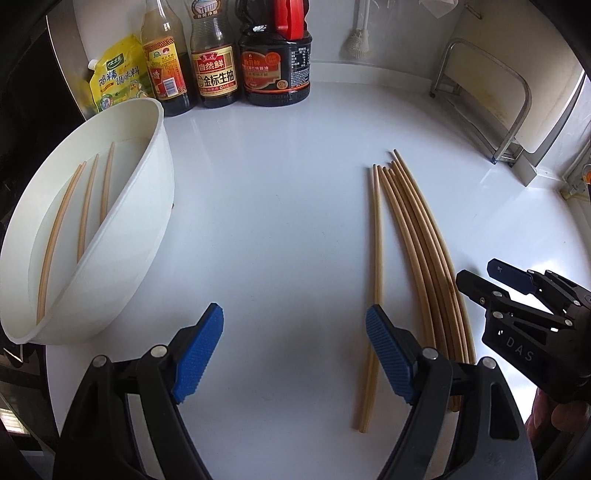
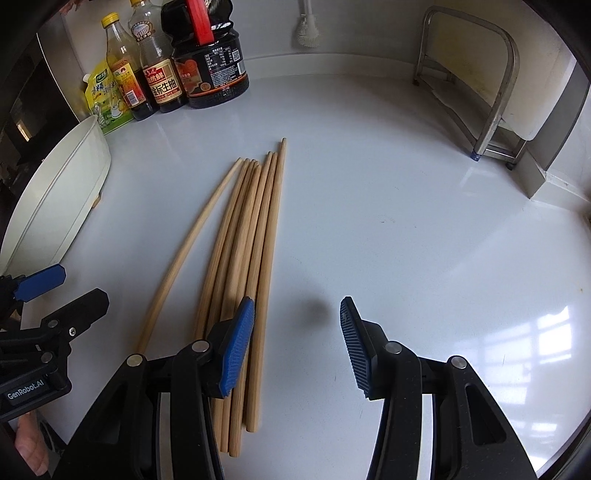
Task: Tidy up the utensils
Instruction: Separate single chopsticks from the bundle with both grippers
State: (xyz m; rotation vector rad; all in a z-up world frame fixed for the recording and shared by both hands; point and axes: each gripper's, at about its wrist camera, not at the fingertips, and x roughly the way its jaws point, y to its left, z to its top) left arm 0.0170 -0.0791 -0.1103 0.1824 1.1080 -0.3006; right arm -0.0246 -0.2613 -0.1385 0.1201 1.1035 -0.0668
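Several wooden chopsticks [image 1: 413, 236] lie in a loose bundle on the white counter; they also show in the right wrist view [image 2: 243, 258]. One pair [image 1: 376, 258] lies slightly apart on the bundle's left. A white oval tray [image 1: 122, 236] at the left holds three chopsticks [image 1: 86, 206]; its rim shows in the right wrist view [image 2: 55, 192]. My left gripper [image 1: 295, 350] is open and empty, low over the counter between tray and bundle. My right gripper [image 2: 297, 347] is open and empty, its left pad over the bundle's near ends.
Sauce bottles [image 1: 218, 62] and a yellow seasoning pouch [image 1: 114, 74] stand along the back wall. A metal rack with a cutting board [image 1: 491, 107] stands at the back right. A brush [image 2: 306, 26] hangs on the wall.
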